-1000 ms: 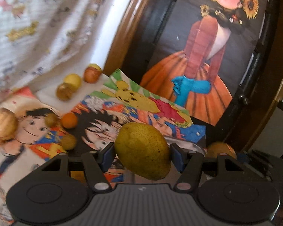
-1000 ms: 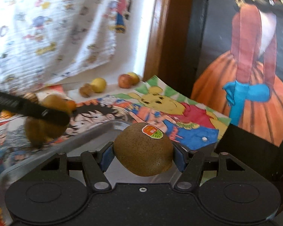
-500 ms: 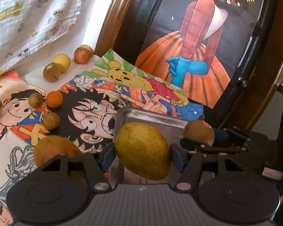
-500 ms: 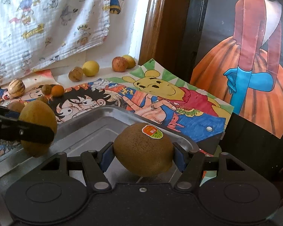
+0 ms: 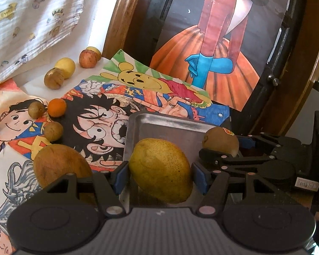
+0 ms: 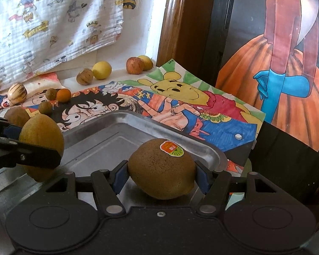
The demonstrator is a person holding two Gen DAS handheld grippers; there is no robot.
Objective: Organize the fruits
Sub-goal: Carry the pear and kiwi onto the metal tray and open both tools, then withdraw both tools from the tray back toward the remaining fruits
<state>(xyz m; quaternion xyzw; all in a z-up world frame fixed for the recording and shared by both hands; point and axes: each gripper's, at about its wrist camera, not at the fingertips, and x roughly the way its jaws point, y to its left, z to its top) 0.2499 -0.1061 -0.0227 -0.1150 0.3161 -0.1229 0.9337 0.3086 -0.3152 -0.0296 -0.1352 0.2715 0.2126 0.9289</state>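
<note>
I hold mango (image 5: 161, 170) in left hand-held gripper (image 5: 160, 177), kiwi (image 6: 161, 170) in right hand-held gripper (image 6: 161, 175) | tray (image 6: 108, 136) bare | loose fruit at 10 o'clock remains

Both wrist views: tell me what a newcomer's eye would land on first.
Front and centre in each view is a fruit clamped between blue pads: a yellow-green mango in the left gripper, a brown kiwi with an orange sticker in the right gripper, both over a metal tray. Behind them, bright cartoon drawings cover the table, small fruits line the far edge, and a painting of an orange gown stands at the back.
</note>
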